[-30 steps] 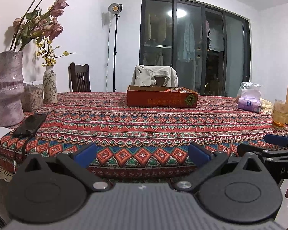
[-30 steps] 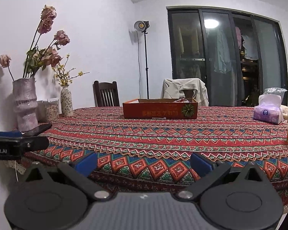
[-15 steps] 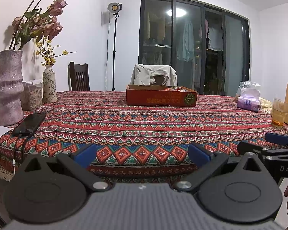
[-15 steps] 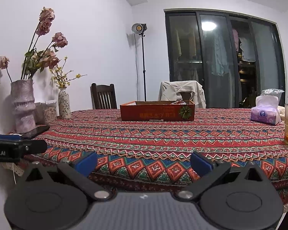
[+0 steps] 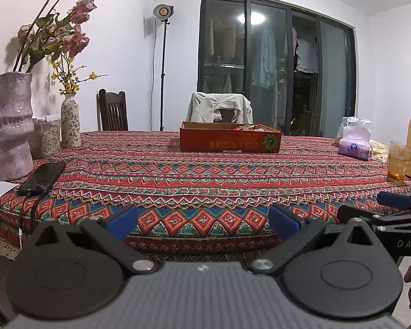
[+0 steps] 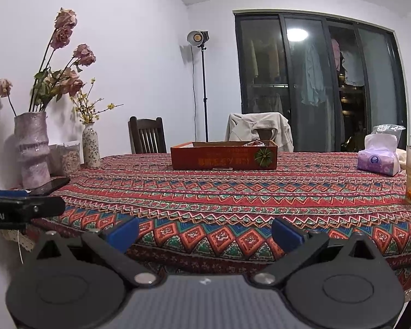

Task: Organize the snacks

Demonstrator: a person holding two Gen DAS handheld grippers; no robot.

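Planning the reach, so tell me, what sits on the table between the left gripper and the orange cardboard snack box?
Nothing: the left wrist view shows only bare patterned red tablecloth between the open left gripper and the orange cardboard snack box.

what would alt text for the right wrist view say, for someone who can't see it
An open, empty right gripper hovers at the near edge of a table with a red patterned tablecloth, facing an orange cardboard box farther back. Vases of dried flowers stand left, a tissue pack right.
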